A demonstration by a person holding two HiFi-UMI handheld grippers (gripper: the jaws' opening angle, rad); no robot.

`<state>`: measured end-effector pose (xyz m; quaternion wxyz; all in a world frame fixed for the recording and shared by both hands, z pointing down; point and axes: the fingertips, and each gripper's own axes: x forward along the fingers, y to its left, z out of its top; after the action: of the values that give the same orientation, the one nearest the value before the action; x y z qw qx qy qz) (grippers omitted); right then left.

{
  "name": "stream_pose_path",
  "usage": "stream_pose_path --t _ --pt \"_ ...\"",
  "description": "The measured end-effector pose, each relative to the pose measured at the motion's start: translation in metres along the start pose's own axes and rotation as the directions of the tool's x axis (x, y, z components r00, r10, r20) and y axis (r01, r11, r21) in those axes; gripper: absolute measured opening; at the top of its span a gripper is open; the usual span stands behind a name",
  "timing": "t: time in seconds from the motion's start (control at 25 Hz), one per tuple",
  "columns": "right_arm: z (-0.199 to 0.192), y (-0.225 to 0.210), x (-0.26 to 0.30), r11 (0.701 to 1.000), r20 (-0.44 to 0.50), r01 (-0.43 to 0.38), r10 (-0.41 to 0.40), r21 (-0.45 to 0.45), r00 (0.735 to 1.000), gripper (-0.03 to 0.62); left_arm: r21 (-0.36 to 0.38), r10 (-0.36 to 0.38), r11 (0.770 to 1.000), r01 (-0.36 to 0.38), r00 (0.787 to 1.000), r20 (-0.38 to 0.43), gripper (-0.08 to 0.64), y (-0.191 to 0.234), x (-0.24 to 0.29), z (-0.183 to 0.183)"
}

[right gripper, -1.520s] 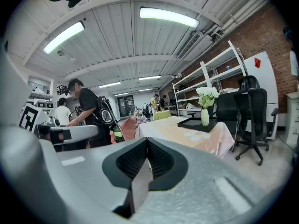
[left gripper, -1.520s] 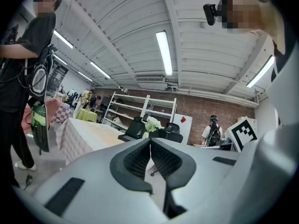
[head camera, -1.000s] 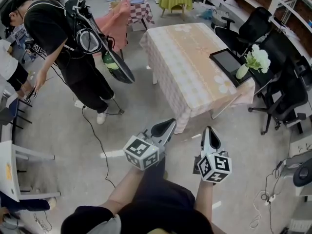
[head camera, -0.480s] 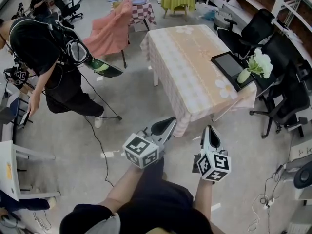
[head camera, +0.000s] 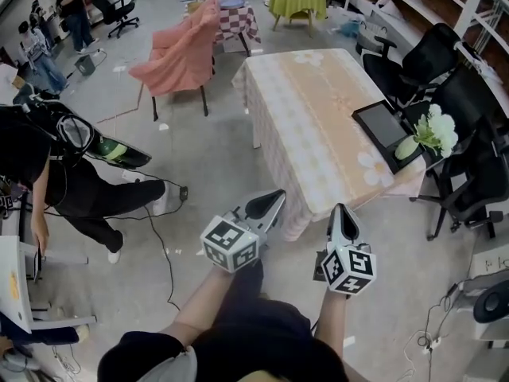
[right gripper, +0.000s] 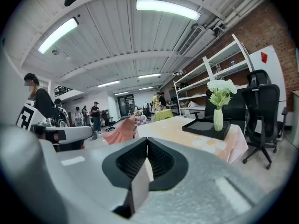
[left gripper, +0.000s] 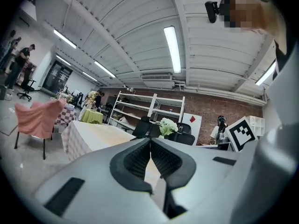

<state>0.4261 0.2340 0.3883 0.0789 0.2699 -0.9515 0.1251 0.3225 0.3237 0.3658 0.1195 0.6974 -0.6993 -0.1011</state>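
Note:
My left gripper and right gripper are both held out over the floor, just short of the near end of a table with a peach checked cloth. Both have their jaws pressed together with nothing between them, as the left gripper and the right gripper show in their own views. On the table's right end lies a black tray with a vase of white flowers; the same vase appears in the right gripper view.
A chair draped in pink cloth stands left of the table. A person in black bends at the far left, with a cable on the floor. Black office chairs stand at the right. A green-covered small table is at the back.
The person in black has moved from beside the table to the far left edge, uncovering the pink chair. The table has slid a little lower in the head view. Both grippers stay shut.

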Motion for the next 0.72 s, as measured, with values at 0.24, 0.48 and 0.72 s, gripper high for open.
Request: stream_pose_path --t 0.24,0.48,0.72 --pt "0.023 -0.007 0.055 1.000 0.000 0.006 -0.006 -0.011 1.000 0.005 -0.005 -0.002 1.000 0.002 1.000 0.010 0.012 0.041 0.038 0.023" --pt "0.044 -0.011 0.104 1.000 -0.011 0.010 -0.010 -0.016 1.000 0.005 -0.013 -0.007 1.000 0.007 1.000 0.001 0.012 0.076 0.071 0.042" --pt "0.055 -0.006 0.154 1.000 -0.026 0.000 0.000 -0.022 1.000 0.005 -0.018 -0.009 1.000 0.009 1.000 0.005 0.012 0.115 0.096 0.059"
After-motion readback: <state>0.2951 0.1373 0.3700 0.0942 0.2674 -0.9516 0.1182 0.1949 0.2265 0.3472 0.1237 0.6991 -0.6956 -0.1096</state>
